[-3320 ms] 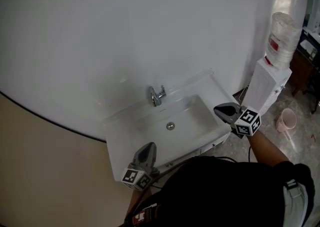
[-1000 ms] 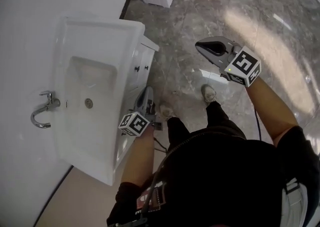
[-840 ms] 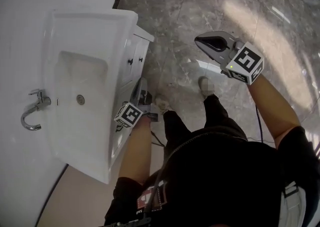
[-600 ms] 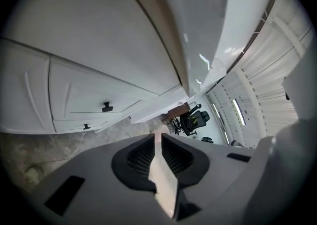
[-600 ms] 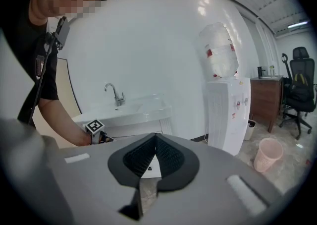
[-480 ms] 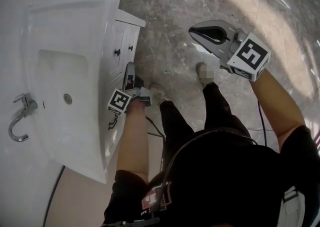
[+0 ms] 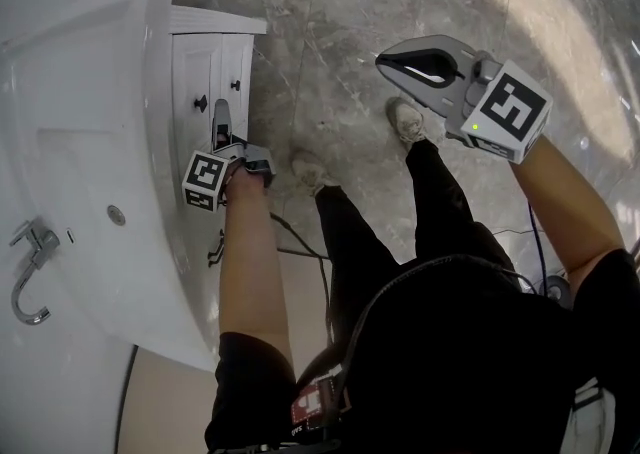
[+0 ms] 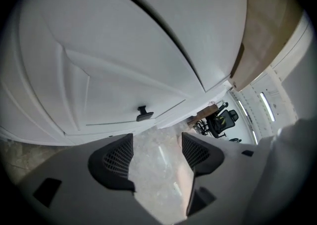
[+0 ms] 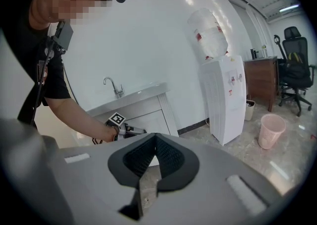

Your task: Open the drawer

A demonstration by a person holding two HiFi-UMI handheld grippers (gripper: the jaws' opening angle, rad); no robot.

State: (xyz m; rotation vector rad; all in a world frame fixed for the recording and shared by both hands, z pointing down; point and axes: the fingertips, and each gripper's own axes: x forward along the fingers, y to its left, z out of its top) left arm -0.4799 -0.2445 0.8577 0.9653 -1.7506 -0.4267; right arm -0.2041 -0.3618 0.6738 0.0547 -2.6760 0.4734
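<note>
The white vanity cabinet [image 7: 195, 67] under the sink has a panelled drawer front [image 8: 114, 90] that sits flush and closed, with a small black knob [image 8: 143, 114]. In the head view two black knobs [image 7: 200, 102] show on that front. My left gripper [image 7: 222, 117] is low beside the front, close to a knob without touching it. Its jaws have just been opening and now stand open [image 8: 157, 155] with only floor between them. My right gripper [image 7: 388, 62] hangs shut over the floor, away from the cabinet, its pads [image 9: 171, 157] pressed together on nothing.
The sink basin [image 7: 90, 172] and faucet [image 7: 30, 272] overhang the cabinet at the left. The person's legs and shoes [image 7: 405, 122] stand on the marble floor by the cabinet. A water dispenser [image 9: 223, 95], a pink basket [image 9: 271, 130] and an office chair [image 9: 292, 78] lie beyond.
The left gripper has dropped from the sink's edge to the cabinet front and its jaws have spread apart. The right gripper has sunk a little, still shut. The head view has swung further down.
</note>
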